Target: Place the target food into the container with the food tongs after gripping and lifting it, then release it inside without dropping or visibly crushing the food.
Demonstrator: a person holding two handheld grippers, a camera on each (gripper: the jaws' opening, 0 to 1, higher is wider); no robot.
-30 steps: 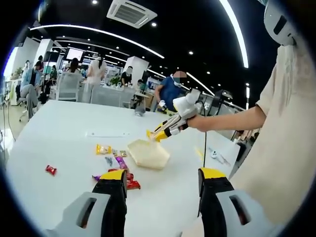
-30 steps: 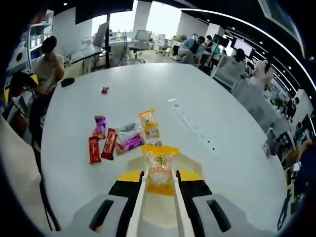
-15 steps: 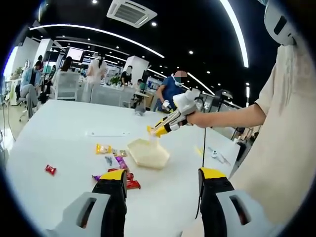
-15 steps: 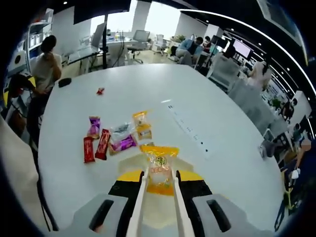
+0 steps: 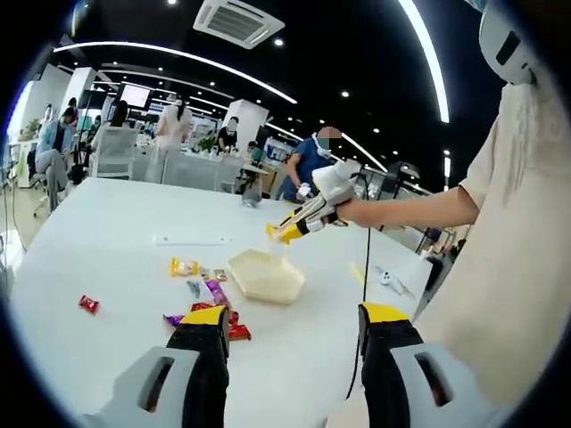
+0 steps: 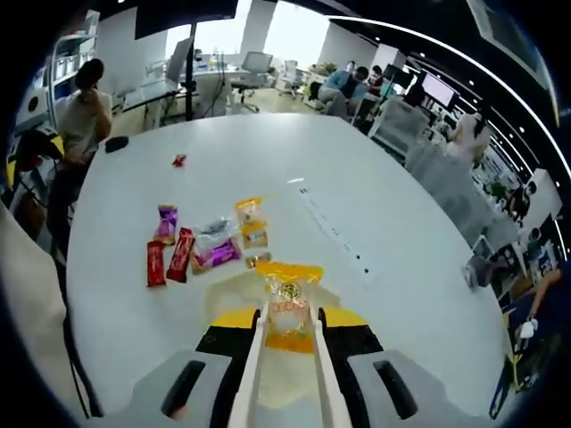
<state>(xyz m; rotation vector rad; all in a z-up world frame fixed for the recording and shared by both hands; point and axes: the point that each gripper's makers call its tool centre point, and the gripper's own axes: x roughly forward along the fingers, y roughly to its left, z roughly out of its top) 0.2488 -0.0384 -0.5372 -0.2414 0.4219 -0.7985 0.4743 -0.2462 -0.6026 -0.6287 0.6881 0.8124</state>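
The right gripper [image 6: 285,334], arm outstretched, pinches tongs [image 6: 252,357] on a yellow snack packet [image 6: 288,303] above the container [image 5: 266,275]; at 6 o'clock, the left gripper [image 5: 290,343] is spread.

In the right gripper view, tongs [image 6: 284,374] and claw hide most of the container [image 6: 234,294].

Left gripper [image 5: 290,343] jaws apart; right gripper [image 6: 287,332] clamped, arm extended.

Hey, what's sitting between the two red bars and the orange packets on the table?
In the right gripper view, a clear wrapper and a purple packet lie between the red bars and the orange packets.
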